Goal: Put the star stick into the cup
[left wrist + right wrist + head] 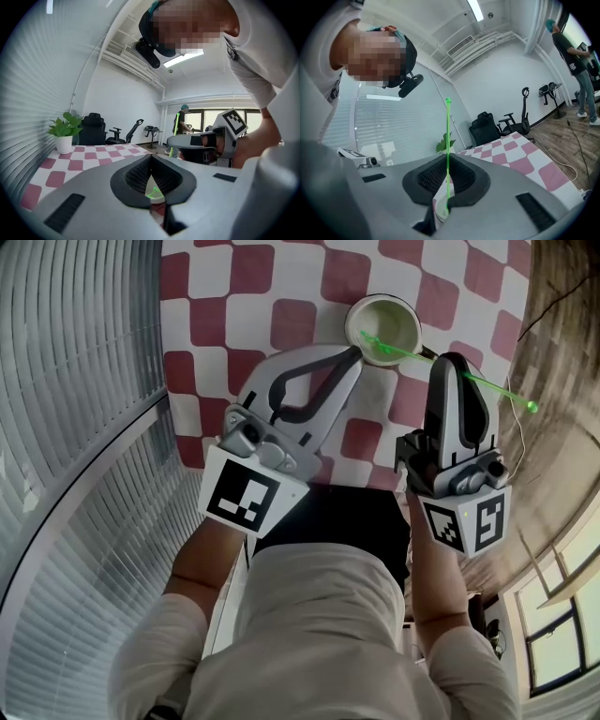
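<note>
A cream cup (382, 329) stands on the red-and-white checked table (281, 296). A thin green star stick (487, 385) slants from the cup's mouth out to the right, and its star end (368, 337) lies inside the mouth. My right gripper (448, 362) is shut on the stick's shaft just right of the cup; the right gripper view shows the stick (448, 131) rising between the closed jaws (447, 159). My left gripper (357, 352) is shut, its tips against the cup's near-left rim. In the left gripper view the star (153, 192) shows below its tips (150, 164).
Window blinds (75, 381) run along the table's left side, and the wooden floor (558, 343) lies past its right edge. A potted plant (64, 136) stands at the table's far end. Office chairs (93, 129) and a standing person (183, 123) are at the back of the room.
</note>
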Tool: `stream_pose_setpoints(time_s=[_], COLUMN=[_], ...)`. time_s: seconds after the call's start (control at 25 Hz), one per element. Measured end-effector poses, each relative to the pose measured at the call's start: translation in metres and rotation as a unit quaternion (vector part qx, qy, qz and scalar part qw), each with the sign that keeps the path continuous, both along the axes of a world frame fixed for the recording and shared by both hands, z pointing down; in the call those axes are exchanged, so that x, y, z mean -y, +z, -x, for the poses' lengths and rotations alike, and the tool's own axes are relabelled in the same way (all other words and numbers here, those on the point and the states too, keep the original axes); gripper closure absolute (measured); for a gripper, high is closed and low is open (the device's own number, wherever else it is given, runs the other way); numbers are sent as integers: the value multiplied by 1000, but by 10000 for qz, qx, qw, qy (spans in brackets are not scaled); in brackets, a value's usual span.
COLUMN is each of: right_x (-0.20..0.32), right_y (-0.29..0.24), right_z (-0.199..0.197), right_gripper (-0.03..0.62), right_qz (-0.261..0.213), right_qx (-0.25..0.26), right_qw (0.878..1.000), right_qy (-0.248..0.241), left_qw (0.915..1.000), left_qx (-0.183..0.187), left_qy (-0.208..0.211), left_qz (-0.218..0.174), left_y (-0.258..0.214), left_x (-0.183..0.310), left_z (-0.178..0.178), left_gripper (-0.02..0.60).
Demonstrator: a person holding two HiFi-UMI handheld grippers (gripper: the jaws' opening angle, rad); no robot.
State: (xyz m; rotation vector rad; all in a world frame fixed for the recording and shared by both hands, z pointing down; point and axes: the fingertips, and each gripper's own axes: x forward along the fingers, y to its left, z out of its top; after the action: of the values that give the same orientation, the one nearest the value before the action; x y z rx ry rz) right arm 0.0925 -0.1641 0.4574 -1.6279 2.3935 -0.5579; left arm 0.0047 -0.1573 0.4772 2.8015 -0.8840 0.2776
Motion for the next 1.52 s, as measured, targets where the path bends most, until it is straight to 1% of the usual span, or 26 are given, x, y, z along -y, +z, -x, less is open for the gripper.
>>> stream_pose_setpoints(time_s=[0.24, 0.44, 0.56, 0.8, 1.0, 1.16, 1.52], right_x=[5, 9, 10, 14, 20, 24, 32], right_y=[6, 17, 17, 31, 29, 31, 47], right_z=[2, -9, -10, -17, -26, -30, -40], right_gripper=[556, 556, 554, 554, 553, 551, 517], right_qz=[105, 205, 252, 336, 380, 393, 541], right_qx=[96, 191, 208, 17, -36, -155, -353], right_qw=[9999, 9996, 9995, 9994, 9992, 9990, 9977], right_qy=[-63, -37, -6, 115, 144, 173, 186], left_qw=[9999, 9999, 9998, 9998, 9997, 9998, 9996], left_qx=[6, 21, 19, 7, 59, 29, 91], left_qy=[-73, -92, -101, -92, -109, -133, -177], left_qz=[80, 142, 175, 190, 191, 166, 211], left_y=[4, 13, 12, 21, 13, 12, 18], left_x=[5, 10, 8, 5, 7, 7, 6], left_z=[0, -7, -4, -2, -2, 0, 3], left_gripper=[549, 549, 549, 549, 549, 549, 549])
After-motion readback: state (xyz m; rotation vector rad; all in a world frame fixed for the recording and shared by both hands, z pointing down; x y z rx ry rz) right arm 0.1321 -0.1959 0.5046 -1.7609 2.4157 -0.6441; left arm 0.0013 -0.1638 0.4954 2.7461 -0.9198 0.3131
